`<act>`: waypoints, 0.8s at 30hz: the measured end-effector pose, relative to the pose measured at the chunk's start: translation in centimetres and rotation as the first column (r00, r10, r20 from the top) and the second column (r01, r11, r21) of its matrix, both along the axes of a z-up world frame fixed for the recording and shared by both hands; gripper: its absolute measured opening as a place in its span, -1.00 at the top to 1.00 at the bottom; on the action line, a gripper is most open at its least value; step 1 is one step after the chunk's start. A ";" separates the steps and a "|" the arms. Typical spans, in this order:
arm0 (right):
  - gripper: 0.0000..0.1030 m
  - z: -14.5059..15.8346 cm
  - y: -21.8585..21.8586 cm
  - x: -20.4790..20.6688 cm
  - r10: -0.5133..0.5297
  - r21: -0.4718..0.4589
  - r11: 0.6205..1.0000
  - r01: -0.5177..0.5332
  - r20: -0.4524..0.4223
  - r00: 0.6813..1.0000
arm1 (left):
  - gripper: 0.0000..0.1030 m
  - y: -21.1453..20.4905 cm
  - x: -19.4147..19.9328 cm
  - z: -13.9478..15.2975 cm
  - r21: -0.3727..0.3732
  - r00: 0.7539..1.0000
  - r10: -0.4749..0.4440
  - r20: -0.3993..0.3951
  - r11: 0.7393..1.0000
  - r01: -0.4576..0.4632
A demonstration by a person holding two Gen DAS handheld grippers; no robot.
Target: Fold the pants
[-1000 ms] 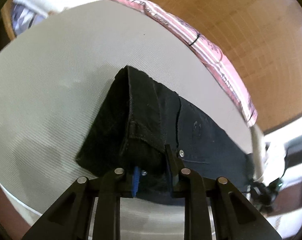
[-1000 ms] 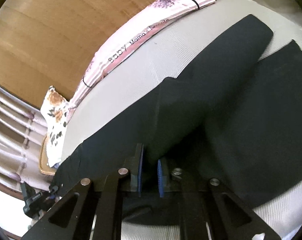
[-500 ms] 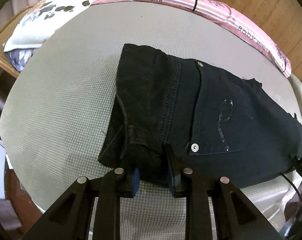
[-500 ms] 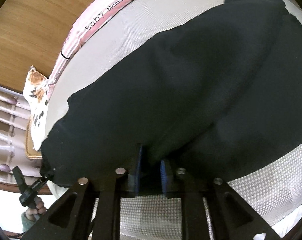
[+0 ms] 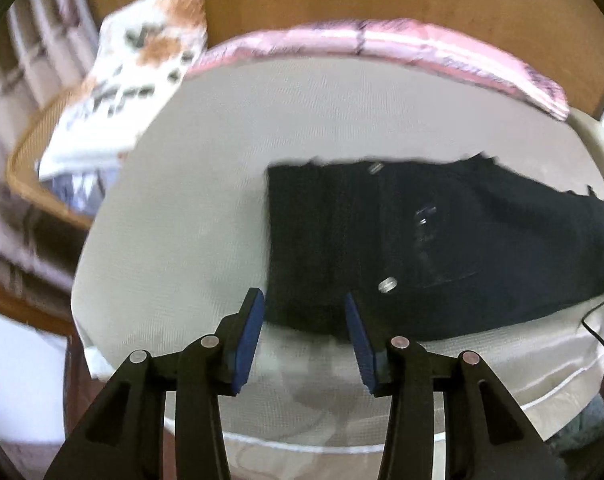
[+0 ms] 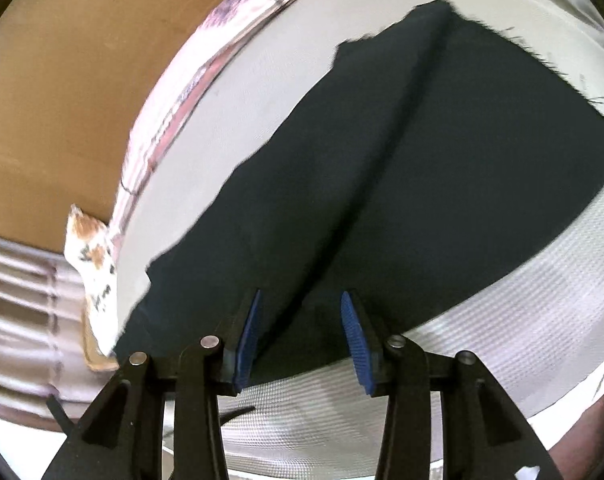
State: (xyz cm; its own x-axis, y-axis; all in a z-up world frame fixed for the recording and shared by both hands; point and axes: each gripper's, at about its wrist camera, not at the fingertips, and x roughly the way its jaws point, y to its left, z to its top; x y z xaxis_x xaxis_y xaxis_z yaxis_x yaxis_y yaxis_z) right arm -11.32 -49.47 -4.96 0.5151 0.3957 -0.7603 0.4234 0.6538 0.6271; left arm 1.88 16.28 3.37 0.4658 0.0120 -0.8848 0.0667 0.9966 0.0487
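Left gripper pose: the left gripper [image 5: 304, 312] hangs over the near edge of the round, grey-white woven surface [image 5: 205, 208], angled down and forward, with the waist end of the pants just ahead of its tips.
Left fingers: the two black fingers [image 5: 245, 340] with blue ribbed pads stand wide apart and hold nothing; the hem of the waistband lies in the gap between the tips, and contact cannot be told because the view is blurred.
Right gripper pose: the right gripper [image 6: 299, 312] sits low over the same surface [image 6: 502, 340], pointing along the length of the garment.
Right fingers: the black fingers [image 6: 247, 332] with blue pads are spread wide, empty, with a fold ridge of the cloth running forward from between them.
Pants: the black denim pants [image 5: 442, 248] lie flat on the surface, folded lengthwise, ahead of and to the right of the left fingers; two metal rivets show near the pocket. In the right wrist view the black pants [image 6: 402, 168] fill the area ahead of the fingers, frayed cuffs at the far end.
Beyond the fingers: a pink striped cloth [image 5: 402, 44] edges the far rim of the surface; a white floral-print cushion [image 5: 129, 80] rests in a wicker chair to the far left; a wooden floor [image 6: 73, 80] lies beyond.
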 end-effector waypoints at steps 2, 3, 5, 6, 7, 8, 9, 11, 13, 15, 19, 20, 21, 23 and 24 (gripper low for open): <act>0.24 0.4 -1.4 -0.1 -0.017 0.016 1.000 0.016 0.010 1.000 | 0.15 -2.7 0.1 0.7 -0.006 0.996 -0.077 0.051 0.997 0.077; 0.24 0.6 -1.9 0.0 -0.020 0.027 0.999 0.019 0.018 1.000 | 0.14 -5.0 0.2 0.9 -0.007 0.986 -0.148 0.071 0.989 0.148; 0.24 1.0 -2.9 0.1 -0.028 0.030 0.999 0.027 0.025 0.999 | 0.14 -8.3 0.1 1.0 -0.014 0.963 -0.253 0.094 0.967 0.255; 0.23 1.2 -3.7 0.2 -0.034 0.026 0.999 0.033 0.029 0.999 | 0.14 -10.4 0.1 0.9 -0.026 0.944 -0.313 0.102 0.948 0.318; 0.23 1.3 -4.3 0.3 -0.041 0.023 0.999 0.040 0.033 0.999 | 0.14 -12.7 0.2 0.6 -0.042 0.920 -0.377 0.107 0.923 0.383; 0.23 1.2 -4.7 0.6 -0.044 0.027 0.999 0.043 0.033 0.999 | 0.14 -14.6 0.2 0.4 -0.052 0.899 -0.423 0.110 0.901 0.431; 0.23 1.1 -5.0 0.7 -0.045 0.032 0.999 0.044 0.032 0.998 | 0.14 -16.8 0.1 0.1 -0.067 0.872 -0.475 0.117 0.872 0.485; 0.23 0.6 -5.5 1.2 -0.059 0.047 0.997 0.058 0.027 0.998 | 0.14 -20.6 0.0 -0.4 -0.094 0.812 -0.568 0.132 0.809 0.581; 0.23 0.0 -5.4 1.6 -0.061 0.069 0.996 0.060 0.023 0.998 | 0.14 -24.5 -0.4 -1.2 -0.114 0.744 -0.655 0.133 0.735 0.668; 0.23 -0.5 -5.1 2.0 -0.059 0.077 0.995 0.057 0.016 0.998 | 0.14 -27.7 -1.1 -2.0 -0.120 0.683 -0.722 0.115 0.672 0.731; 0.23 -1.5 -5.0 2.8 -0.044 0.087 0.995 0.043 0.008 0.999 | 0.14 -31.3 -2.0 -3.5 -0.098 0.600 -0.795 0.086 0.593 0.799; 0.23 -1.9 -5.1 3.2 -0.044 0.092 0.995 0.043 0.007 0.999 | 0.14 -32.0 -2.0 -3.9 -0.091 0.589 -0.804 0.078 0.583 0.808; 0.23 -2.2 -5.2 3.4 -0.048 0.092 0.995 0.047 0.002 0.999 | 0.14 -32.3 -2.0 -4.2 -0.092 0.584 -0.809 0.072 0.577 0.811; 0.23 -2.7 -5.5 3.7 -0.060 0.100 0.993 0.061 -0.004 0.998 | 0.14 -33.5 -2.2 -5.1 -0.094 0.571 -0.820 0.048 0.565 0.819; 0.23 -3.0 -5.8 4.0 -0.069 0.107 0.992 0.069 -0.005 0.998 | 0.14 -33.6 -2.5 -5.5 -0.094 0.566 -0.823 0.042 0.561 0.822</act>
